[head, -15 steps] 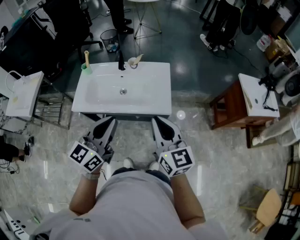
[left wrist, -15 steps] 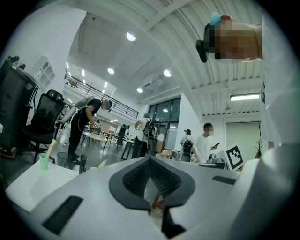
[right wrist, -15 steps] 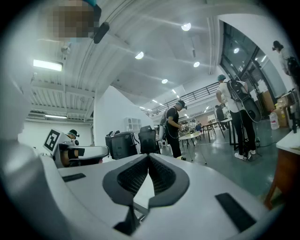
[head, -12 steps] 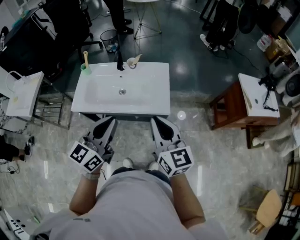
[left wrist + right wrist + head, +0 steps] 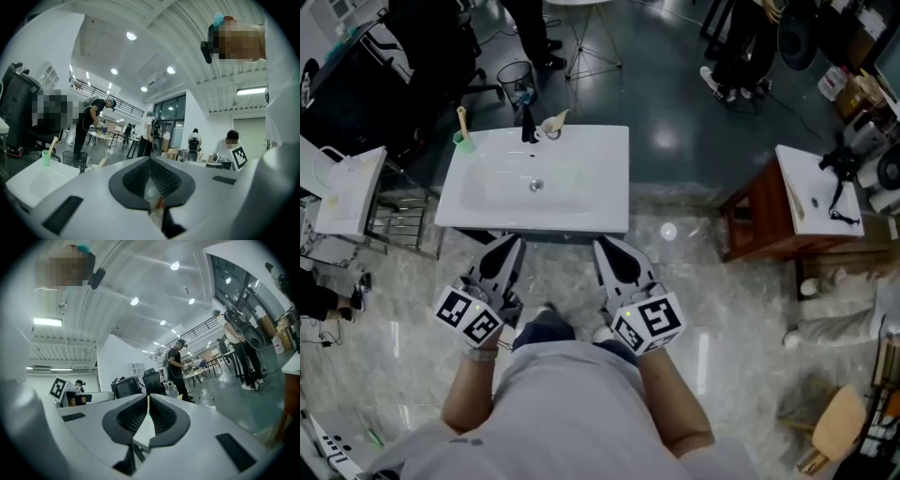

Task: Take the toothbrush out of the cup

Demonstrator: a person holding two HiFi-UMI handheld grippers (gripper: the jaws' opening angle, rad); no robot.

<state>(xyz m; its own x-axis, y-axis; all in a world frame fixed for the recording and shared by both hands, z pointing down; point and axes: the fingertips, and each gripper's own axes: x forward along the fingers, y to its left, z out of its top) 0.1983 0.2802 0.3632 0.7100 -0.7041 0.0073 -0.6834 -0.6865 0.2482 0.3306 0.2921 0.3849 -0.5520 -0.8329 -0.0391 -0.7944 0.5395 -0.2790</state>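
A green cup (image 5: 464, 142) stands on the far left corner of the white sink (image 5: 581, 187), with a pale toothbrush (image 5: 461, 119) upright in it. In the left gripper view the green cup (image 5: 46, 158) and toothbrush (image 5: 53, 142) show small at the far left. Both grippers are held level in front of my body, short of the sink's near edge. My left gripper (image 5: 508, 244) is shut with nothing between its jaws, and so is my right gripper (image 5: 604, 247). The shut jaws show in the left gripper view (image 5: 150, 161) and the right gripper view (image 5: 148, 401).
A dark tap (image 5: 528, 126) and a pale dish (image 5: 552, 123) sit at the sink's back edge. A second basin on a rack (image 5: 342, 192) is at the left, a wooden stand with a basin (image 5: 802, 192) at the right. A bin (image 5: 517, 75) and people stand beyond.
The sink has slid slightly left in the head view as I shifted. Both grippers stay shut in front of me. The person in white at the right edge has moved away.
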